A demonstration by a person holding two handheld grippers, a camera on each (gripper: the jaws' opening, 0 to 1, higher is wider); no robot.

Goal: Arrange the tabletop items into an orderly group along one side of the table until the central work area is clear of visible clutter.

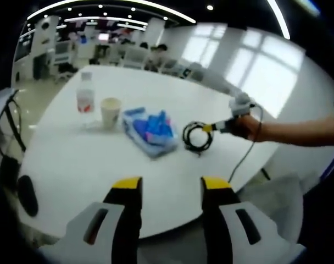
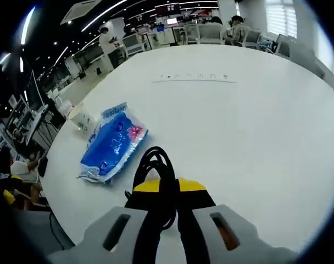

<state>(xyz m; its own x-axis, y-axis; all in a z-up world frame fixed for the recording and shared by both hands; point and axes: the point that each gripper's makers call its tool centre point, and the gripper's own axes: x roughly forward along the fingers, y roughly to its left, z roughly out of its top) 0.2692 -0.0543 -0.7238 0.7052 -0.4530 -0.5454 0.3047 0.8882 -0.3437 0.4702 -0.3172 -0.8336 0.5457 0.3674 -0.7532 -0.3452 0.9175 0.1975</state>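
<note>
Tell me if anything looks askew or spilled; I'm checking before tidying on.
Nothing is spilled: the bottle and cup stand upright. The blue packet lies crumpled and skewed beside them. The right tongs grip the black cable coil.

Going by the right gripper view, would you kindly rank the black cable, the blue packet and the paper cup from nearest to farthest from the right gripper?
1. Black cable: coiled and pinched between the jaws of the right gripper.
2. Blue packet: just beyond, to the left.
3. Paper cup: farthest, near the table's left edge.
</note>
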